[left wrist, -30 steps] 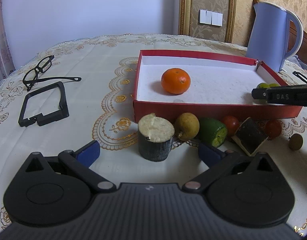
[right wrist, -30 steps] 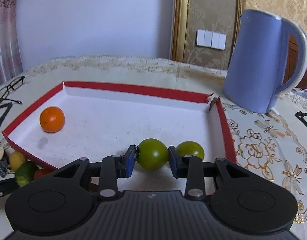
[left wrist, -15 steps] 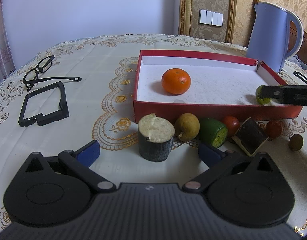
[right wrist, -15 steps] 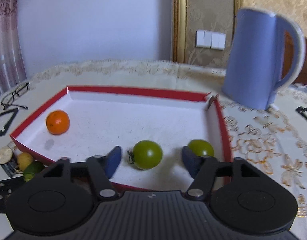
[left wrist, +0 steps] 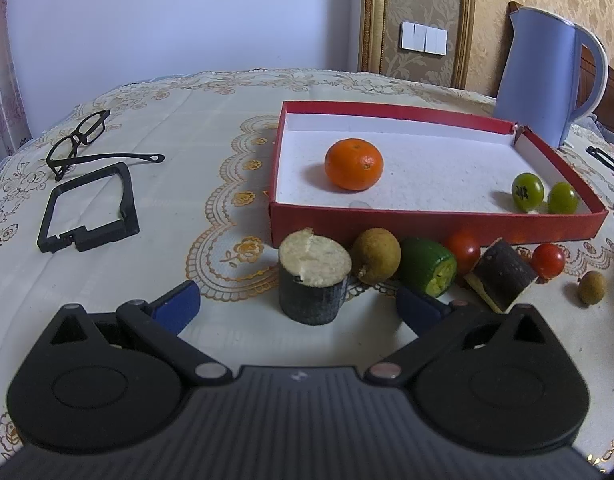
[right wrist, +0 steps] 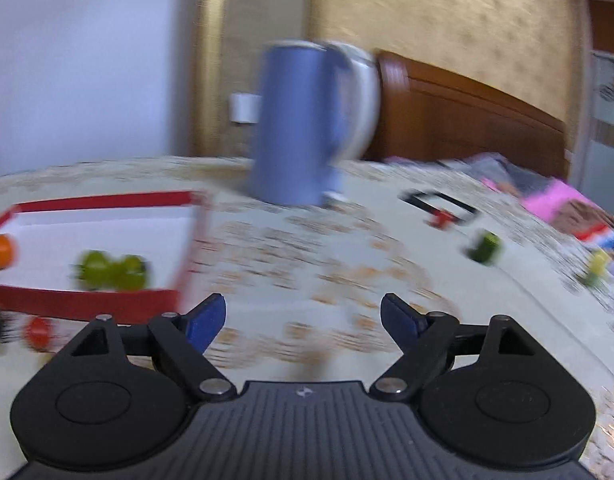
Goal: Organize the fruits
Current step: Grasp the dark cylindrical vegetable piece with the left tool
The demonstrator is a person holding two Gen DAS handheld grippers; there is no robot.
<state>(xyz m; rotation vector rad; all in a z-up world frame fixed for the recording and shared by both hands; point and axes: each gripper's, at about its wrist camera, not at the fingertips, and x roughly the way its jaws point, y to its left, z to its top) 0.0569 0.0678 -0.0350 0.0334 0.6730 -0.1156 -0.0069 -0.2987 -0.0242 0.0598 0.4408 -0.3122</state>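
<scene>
Opening wide and empty, the right gripper [right wrist: 303, 322] hangs over bare tablecloth beside the red box [left wrist: 427, 226], where two green tomatoes [left wrist: 528, 191] rest. Left gripper [left wrist: 297, 306] waits agape; swinging carelessly could scatter the loose fruit [left wrist: 376, 255] outside.

A shallow box [left wrist: 435, 226] sits on the table [left wrist: 187, 184], right of centre in the left wrist view. In it, a mandarin [left wrist: 354, 164] lies toward the left side and two small tomatoes [left wrist: 528, 191] lie touching one another in the near right corner. Behind the box's far right corner stands a kettle [left wrist: 543, 76]. Along the box's near wall, outside it, runs a row: a cut stump piece [left wrist: 313, 280], a longan [left wrist: 376, 255], a cucumber piece [left wrist: 427, 270], a cherry tomato [left wrist: 463, 249], a tilted cut piece [left wrist: 501, 276], another cherry tomato [left wrist: 548, 260], and a second longan [left wrist: 592, 287] apart at the right. Well left of the box lie glasses [left wrist: 83, 142], with a frame part [left wrist: 89, 208] just before them.
</scene>
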